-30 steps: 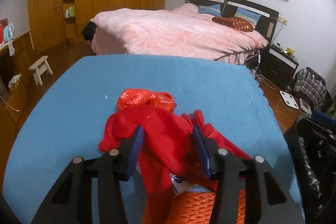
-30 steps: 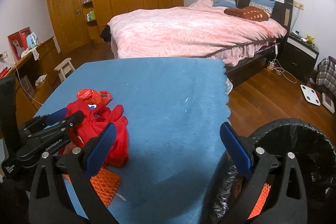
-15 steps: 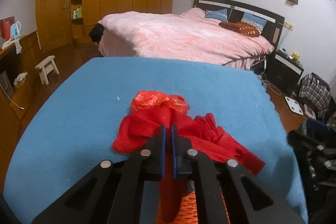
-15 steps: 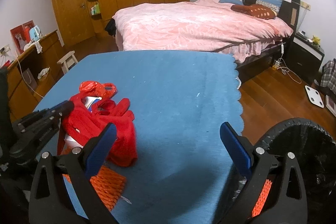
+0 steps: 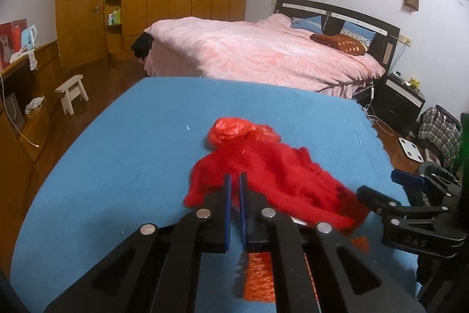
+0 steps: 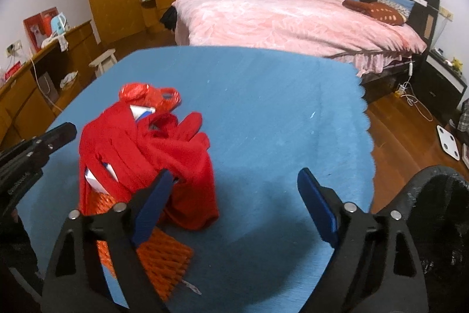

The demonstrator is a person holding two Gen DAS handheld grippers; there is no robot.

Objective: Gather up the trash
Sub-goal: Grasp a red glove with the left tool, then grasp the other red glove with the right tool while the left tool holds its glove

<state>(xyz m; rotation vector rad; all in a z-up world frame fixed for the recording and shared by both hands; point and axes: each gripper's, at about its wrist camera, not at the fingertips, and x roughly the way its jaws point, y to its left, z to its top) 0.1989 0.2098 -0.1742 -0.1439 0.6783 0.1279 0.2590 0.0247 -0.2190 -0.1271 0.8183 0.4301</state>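
A red cloth bundle [image 5: 278, 166] with white cartons inside lies on the blue table [image 5: 132, 166]. A knotted red plastic bag [image 5: 234, 131] is at its far end and an orange foam net [image 6: 164, 257] under its near end. My left gripper [image 5: 234, 178] is shut, pinching the bundle's near edge; the cloth is blurred. It shows at the left of the right wrist view [image 6: 63, 134]. My right gripper [image 6: 234, 175] hangs low over the table, its jaws closing. Its left finger [image 6: 152, 201] is against the red cloth [image 6: 152, 154], and only table lies between the pads.
A black bin lined with a black bag [image 6: 433, 210] stands off the table's right edge. Beyond the table is a pink bed [image 5: 263, 55], wooden wardrobes, a small stool [image 5: 71, 93] and a bedside cabinet. A white scale [image 6: 448, 143] lies on the wooden floor.
My left jaws closed on the red cloth, which has shifted with them. My right gripper came down and left toward the bundle, and its jaws narrowed slightly.
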